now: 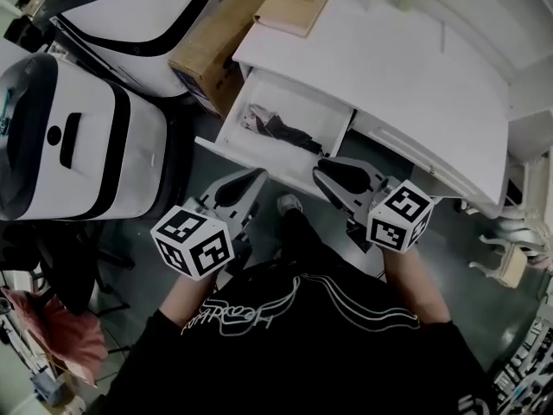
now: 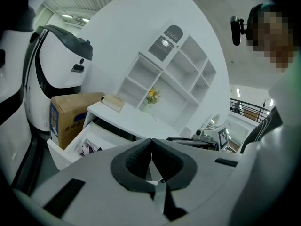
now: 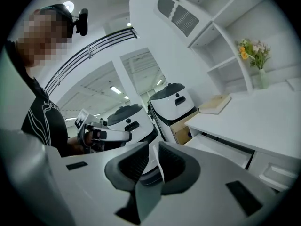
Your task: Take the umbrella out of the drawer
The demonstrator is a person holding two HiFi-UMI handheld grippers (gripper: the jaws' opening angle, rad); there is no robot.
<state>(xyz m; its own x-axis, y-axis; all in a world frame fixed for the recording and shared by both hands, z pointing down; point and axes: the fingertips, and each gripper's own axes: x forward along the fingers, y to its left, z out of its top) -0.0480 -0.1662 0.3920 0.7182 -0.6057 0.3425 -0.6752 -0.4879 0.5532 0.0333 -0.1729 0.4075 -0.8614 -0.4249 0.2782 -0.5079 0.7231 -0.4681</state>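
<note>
A dark folded umbrella (image 1: 289, 132) lies in the open white drawer (image 1: 232, 124) of the white desk (image 1: 389, 76). Both grippers hover in front of the drawer, short of it and close to the person's body. My left gripper (image 1: 257, 177) is shut with nothing between its jaws, its tips pointing at the drawer's front edge. My right gripper (image 1: 320, 174) is also shut and empty, just right of the left one. The left gripper view shows its jaws (image 2: 151, 140) closed, with the drawer (image 2: 59, 154) and a patterned bit of the umbrella (image 2: 87, 148) at lower left.
A cardboard box (image 1: 220, 37) stands left of the desk and a tan book (image 1: 294, 7) lies on the desktop. Two large white machines (image 1: 78, 145) (image 1: 138, 15) crowd the left side. A vase of flowers (image 3: 256, 55) stands on the desk under wall shelves.
</note>
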